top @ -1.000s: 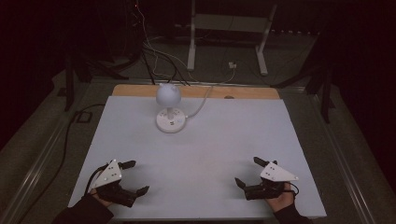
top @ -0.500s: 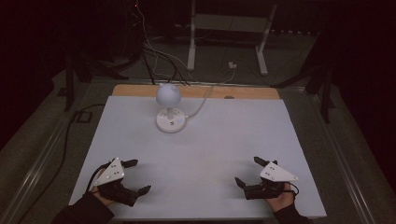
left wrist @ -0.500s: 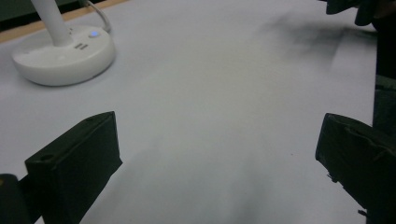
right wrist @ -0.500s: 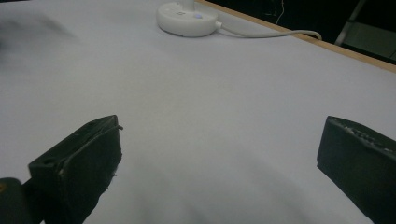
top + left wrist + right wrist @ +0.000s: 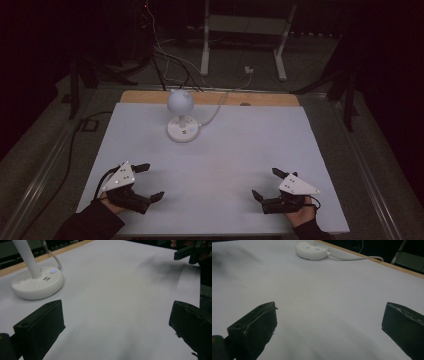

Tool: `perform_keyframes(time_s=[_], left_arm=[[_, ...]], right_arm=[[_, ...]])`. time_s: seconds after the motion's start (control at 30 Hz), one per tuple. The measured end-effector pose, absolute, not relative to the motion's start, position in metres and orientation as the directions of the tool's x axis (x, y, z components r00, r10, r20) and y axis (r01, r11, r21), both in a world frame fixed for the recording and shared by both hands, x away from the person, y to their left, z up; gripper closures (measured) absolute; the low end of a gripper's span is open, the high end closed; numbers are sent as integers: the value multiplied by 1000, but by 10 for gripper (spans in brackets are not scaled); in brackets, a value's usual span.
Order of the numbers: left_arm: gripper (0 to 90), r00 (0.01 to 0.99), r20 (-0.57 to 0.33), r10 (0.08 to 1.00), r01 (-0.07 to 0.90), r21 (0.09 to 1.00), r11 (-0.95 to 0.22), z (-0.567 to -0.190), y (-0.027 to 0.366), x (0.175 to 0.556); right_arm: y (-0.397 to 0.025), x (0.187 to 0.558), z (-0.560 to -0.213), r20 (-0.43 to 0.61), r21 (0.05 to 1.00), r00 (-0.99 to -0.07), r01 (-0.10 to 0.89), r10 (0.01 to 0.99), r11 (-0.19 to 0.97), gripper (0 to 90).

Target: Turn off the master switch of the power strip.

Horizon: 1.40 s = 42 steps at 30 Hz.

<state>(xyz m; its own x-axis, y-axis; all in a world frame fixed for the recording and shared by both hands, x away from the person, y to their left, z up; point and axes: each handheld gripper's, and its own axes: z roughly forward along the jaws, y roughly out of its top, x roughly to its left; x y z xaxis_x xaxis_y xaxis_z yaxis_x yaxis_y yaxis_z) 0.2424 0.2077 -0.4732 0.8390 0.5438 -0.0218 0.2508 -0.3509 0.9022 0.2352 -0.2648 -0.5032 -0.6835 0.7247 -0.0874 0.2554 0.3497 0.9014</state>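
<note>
A white desk lamp (image 5: 181, 111) with a round head stands on its disc base at the back middle of the white table (image 5: 250, 145). Its base (image 5: 37, 285) shows at the upper left of the left gripper view, and as base (image 5: 312, 250) at the top of the right gripper view. My left gripper (image 5: 149, 182) rests near the front left, jaws wide apart, nothing between them. My right gripper (image 5: 267, 184) sits near the front right, open and empty too. The right gripper (image 5: 190, 251) also appears far off in the left gripper view.
The lamp's white cable (image 5: 216, 111) runs off the back edge over a wooden strip (image 5: 260, 99). Behind the table stand a metal frame (image 5: 245, 35) and loose cables on the dark floor. A black cable (image 5: 70, 155) runs along the left side.
Both grippers stay in nearly the same spots; the left one has shifted only slightly. The lamp has not moved.
</note>
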Motion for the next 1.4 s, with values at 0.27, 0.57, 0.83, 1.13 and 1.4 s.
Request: perform_keyframes(time_s=[0.27,0.57,0.83,1.13,1.4], left_arm=[[4,845,-23,535,248,902,-353,-466,198,250],[5,844,-27,535,249,905,-346,-456,188,260],[4,830,-27,557,252,909,-332,-448,179,272],[4,807,-30,590,264,912,-314,-438,169,288],[4,787,-18,617,269,910,-317,-434,156,300]], right_arm=[[-266,234,-502,-89,904,-681,251,726,347,0],[-266,234,-501,-87,907,-683,247,725,341,0],[-266,234,-501,-83,910,-681,246,727,335,0],[-266,234,-501,-79,910,-683,247,726,332,0],[-266,234,-501,-78,911,-685,246,725,330,0]])
